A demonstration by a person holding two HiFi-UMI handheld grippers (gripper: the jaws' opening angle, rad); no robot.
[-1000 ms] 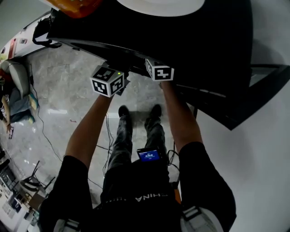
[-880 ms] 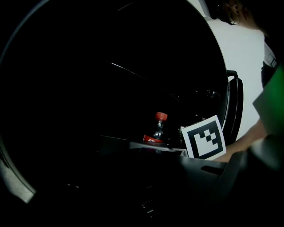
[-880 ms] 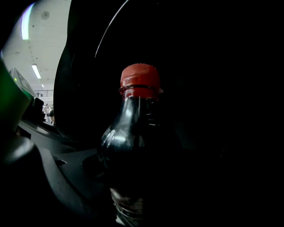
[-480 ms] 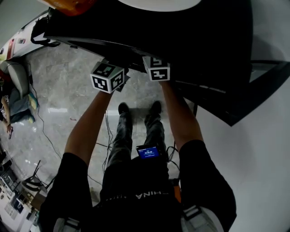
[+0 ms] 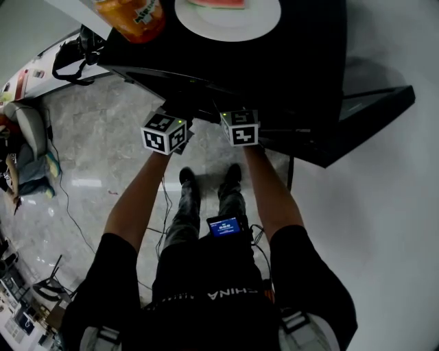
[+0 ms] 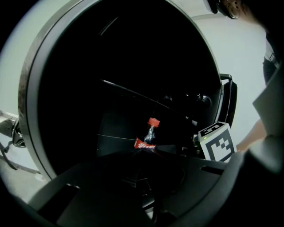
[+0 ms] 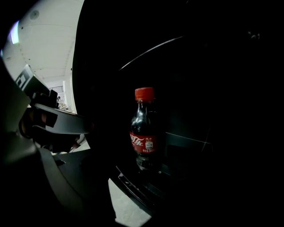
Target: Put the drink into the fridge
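**Cola bottle upright in a dark compartment below the black surface**

A small clear plastic cola bottle (image 7: 143,128), filled with dark drink, closed with a red cap and wrapped in a red label, is seen standing upright on a dark ledge inside an unlit black compartment (image 7: 191,146). In the left gripper view only its cap, neck and the label's upper edge are shown (image 6: 150,133). The compartment is set below the black surface (image 5: 302,62).

On that surface a round white plate (image 5: 230,17) carrying a red slice (image 5: 218,3) is placed, with an orange drink bottle (image 5: 130,15) to its left. A black panel (image 5: 367,113) is angled outward at the surface's right side. Grey marbled floor (image 5: 96,137) is spread below its front edge.

Both bare forearms are stretched forward side by side. The left hand-held gripper (image 5: 168,127) and the right hand-held gripper (image 5: 239,123) are held level at the surface's front edge, near each other but apart. The cola bottle is set clear ahead of the right hand-held gripper, not clasped by it. Both pairs of jaws are lost in darkness, so apart or together cannot be told.
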